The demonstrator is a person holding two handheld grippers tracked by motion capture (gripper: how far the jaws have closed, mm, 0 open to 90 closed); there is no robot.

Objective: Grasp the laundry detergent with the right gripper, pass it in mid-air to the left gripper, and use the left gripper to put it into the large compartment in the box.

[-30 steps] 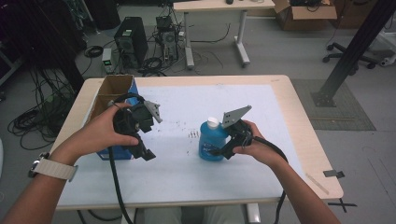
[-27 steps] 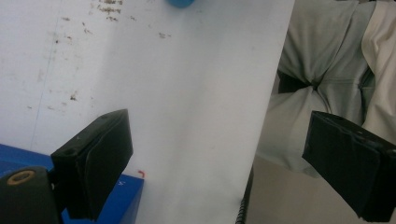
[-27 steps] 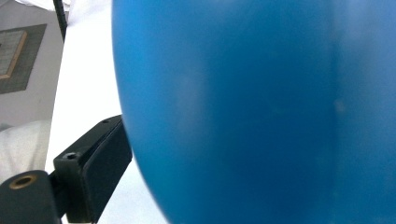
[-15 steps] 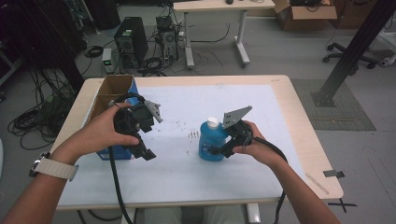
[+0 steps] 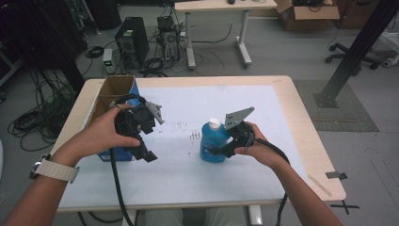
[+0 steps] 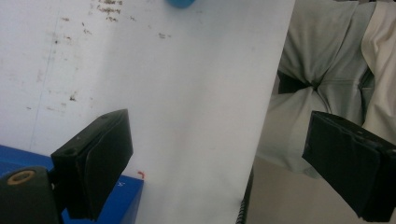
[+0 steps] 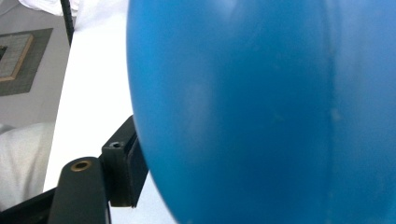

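Left gripper [image 5: 141, 136]: we hold it near the worktop's [image 5: 188, 183] left edge, jaws spread, empty.
Right gripper [image 5: 226, 147]: jaws pinching the blue bottle [image 5: 212, 143].
Blue bottle: upright mid-worktop, white-capped.
Box [image 5: 115, 94]: far-left corner, open.

A translucent blue bottle [image 5: 212, 143] with a white cap [image 5: 214, 123] stands on a white sheet [image 5: 188, 169] speckled with small dark marks toward its middle; the sheet covers most of a pale wood-toned table [image 5: 310, 141]. Both the left gripper [image 5: 146, 153] and the right gripper [image 5: 221, 151] are black, each topped by a grey three-cornered plate and trailing a black cable. Near the table's left edge sits a blue box [image 5: 115, 101] with a brown cardboard interior. A cream-white band [image 5: 54, 169] circles the left wrist. In the left gripper view, light grey trousers [image 6: 322, 70] show past the sheet's edge.
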